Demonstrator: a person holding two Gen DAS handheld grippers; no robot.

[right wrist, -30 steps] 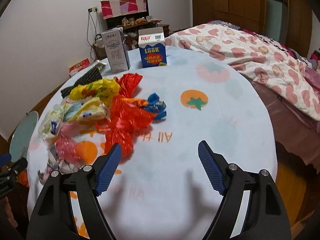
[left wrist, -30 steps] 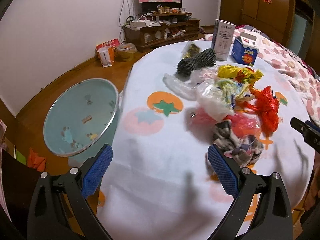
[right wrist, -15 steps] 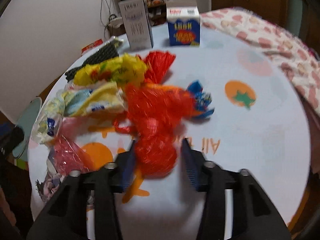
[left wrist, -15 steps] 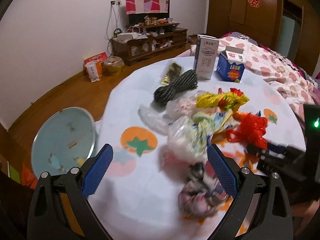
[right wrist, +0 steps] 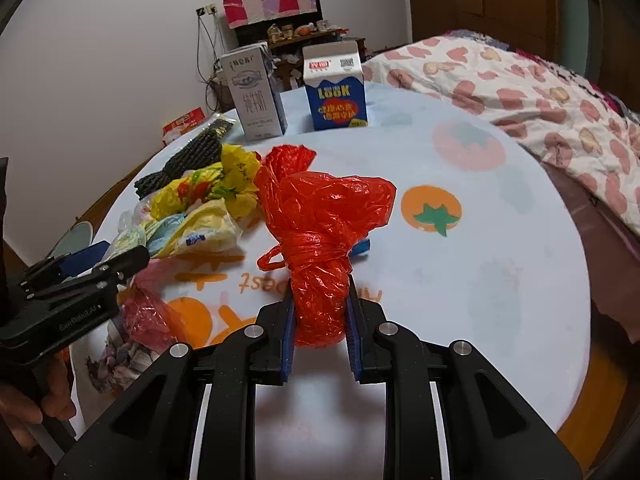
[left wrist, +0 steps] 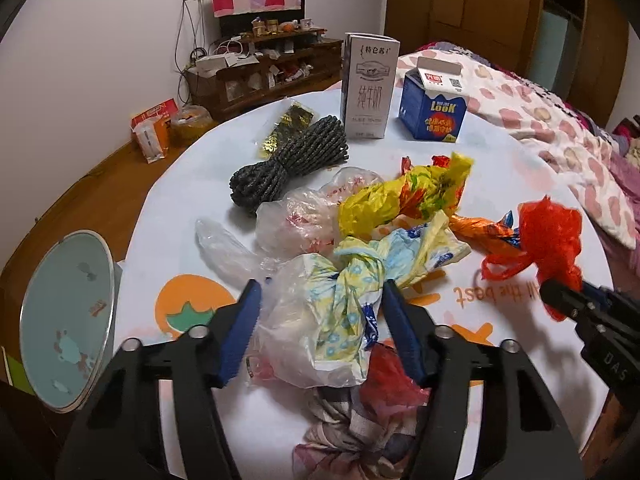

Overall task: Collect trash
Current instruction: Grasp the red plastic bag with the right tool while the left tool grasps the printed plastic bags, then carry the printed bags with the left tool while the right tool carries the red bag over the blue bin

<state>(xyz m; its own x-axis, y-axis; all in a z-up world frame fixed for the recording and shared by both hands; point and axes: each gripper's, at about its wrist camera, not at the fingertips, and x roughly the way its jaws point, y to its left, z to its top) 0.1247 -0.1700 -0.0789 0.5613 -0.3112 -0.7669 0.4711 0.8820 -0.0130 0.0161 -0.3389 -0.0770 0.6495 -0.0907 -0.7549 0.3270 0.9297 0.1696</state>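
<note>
Crumpled trash lies on a round table (left wrist: 192, 208). My left gripper (left wrist: 320, 285) reaches over the near end of the pile. Its jaws are closing, and between them sits a clear plastic bag stuffed with yellow-and-blue wrappers (left wrist: 320, 336); the pads are at its sides. My right gripper (right wrist: 320, 300) is shut on the knotted neck of a red plastic bag (right wrist: 324, 212), which stands up from the cloth. The left wrist view shows that red bag (left wrist: 552, 232) at the right, with the right gripper (left wrist: 568, 300) below it.
A teal bin (left wrist: 64, 320) stands on the floor by the table's left edge. On the table are a yellow bag (left wrist: 400, 196), a dark rope bundle (left wrist: 292, 164), an empty clear bag (left wrist: 228, 248), a white carton (left wrist: 368, 88), a blue carton (left wrist: 432, 108) and a cloth bundle (left wrist: 360, 436). A bed (right wrist: 540, 92) lies to the right.
My left gripper moved forward over the pile and narrowed its jaws around the clear bag. My right gripper went from wide open to shut on the red bag.
</note>
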